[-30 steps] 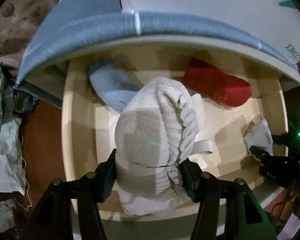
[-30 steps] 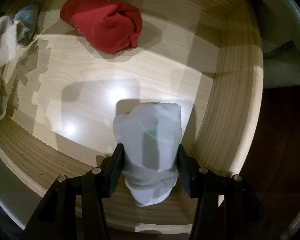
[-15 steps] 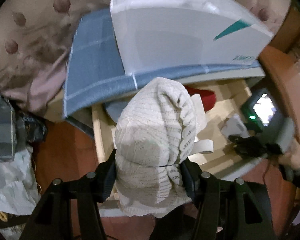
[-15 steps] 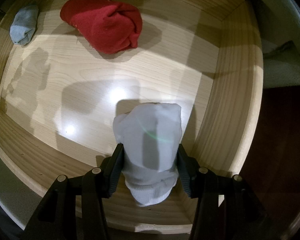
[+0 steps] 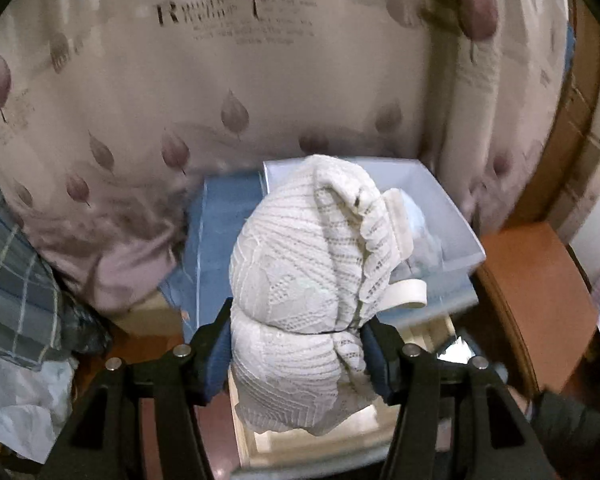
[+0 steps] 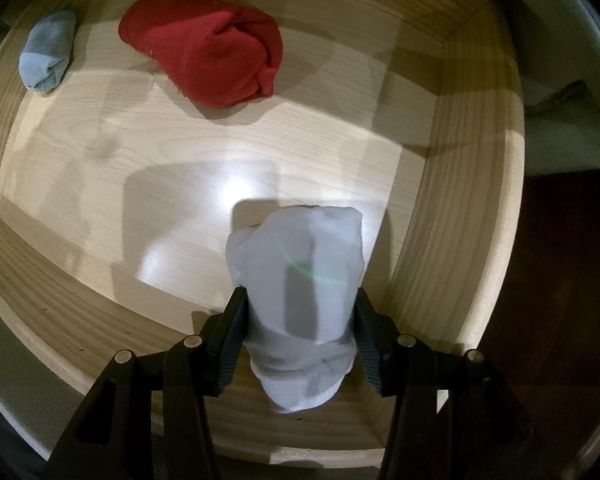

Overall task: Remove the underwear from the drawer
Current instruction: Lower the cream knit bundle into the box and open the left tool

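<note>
Above the pale wooden drawer (image 5: 428,330), your left gripper (image 5: 298,334) is pinching a bundled cream lace undergarment (image 5: 312,280) between both fingers, so that piece is clear of the drawer and up in the air. Just past the drawer's back edge sits a translucent white plastic bin (image 5: 440,208) on a blue cloth (image 5: 220,216), and the lace bundle hangs in front of the bin. Behind all that you've got a beige curtain with purple leaf prints (image 5: 260,80), and off to the drawer's left a plaid grey-blue fabric (image 5: 16,272).

Your right gripper (image 6: 300,328) is down inside the pale wooden drawer (image 6: 460,220), fingers squeezed onto a rolled light grey-white cotton piece (image 6: 300,280) near the drawer's front right corner. Can't tell if that roll is touching the drawer floor or lifted a bit off it.

Two more pieces lie on the drawer floor toward the back: a crumpled red fabric bundle (image 6: 208,44) around the middle of the back wall, and a small rolled light blue piece (image 6: 46,56) over by the back left corner, well apart from the roll you're gripping.
</note>
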The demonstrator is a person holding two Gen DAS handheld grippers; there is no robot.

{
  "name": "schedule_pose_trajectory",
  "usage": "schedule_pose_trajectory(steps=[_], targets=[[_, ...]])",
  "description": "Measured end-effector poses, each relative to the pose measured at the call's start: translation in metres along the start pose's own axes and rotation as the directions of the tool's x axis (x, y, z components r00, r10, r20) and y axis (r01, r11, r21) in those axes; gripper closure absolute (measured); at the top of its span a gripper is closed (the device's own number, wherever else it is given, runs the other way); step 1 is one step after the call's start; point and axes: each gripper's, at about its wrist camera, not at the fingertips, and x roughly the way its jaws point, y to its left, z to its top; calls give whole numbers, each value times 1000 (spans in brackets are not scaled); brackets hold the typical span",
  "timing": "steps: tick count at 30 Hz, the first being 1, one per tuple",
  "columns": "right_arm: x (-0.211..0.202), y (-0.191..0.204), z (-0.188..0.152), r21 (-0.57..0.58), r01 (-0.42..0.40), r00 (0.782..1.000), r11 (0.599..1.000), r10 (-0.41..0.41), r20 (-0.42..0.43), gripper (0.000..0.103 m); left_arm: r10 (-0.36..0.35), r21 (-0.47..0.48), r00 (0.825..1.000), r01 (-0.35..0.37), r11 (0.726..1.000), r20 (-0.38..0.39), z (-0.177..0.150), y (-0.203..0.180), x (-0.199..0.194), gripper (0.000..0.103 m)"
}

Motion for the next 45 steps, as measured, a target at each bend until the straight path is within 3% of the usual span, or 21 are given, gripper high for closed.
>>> schedule_pose_trajectory(steps=[3, 9, 22, 28, 37, 45], targets=[[0, -1, 0, 0, -1, 1000, 1000, 1, 3, 56, 21, -17, 999, -21, 1000, 24, 23, -2, 13, 45], [-2, -2, 0, 1, 0, 1000, 1000, 0, 4, 56, 39, -20, 999, -39, 999, -11, 48, -10, 61, 45], [-3, -7, -4, 14, -2, 1000, 1000, 2, 12, 56, 73, 44, 991, -69, 997, -110, 78, -40, 152, 45], [-3, -7, -5, 13, -2, 1000, 1000, 2, 14, 56, 91, 62, 982, -82, 995, -165, 72, -44, 187, 45], [-1, -8, -6, 11, -2, 1000, 1000, 2, 13, 55, 98, 2, 968, -100, 995, -229, 58, -33, 212, 40], [-2, -7, -5, 10, 0, 1000, 1000, 0, 8, 55, 58, -24, 976, -64, 998, -210, 57, -24, 202, 38]])
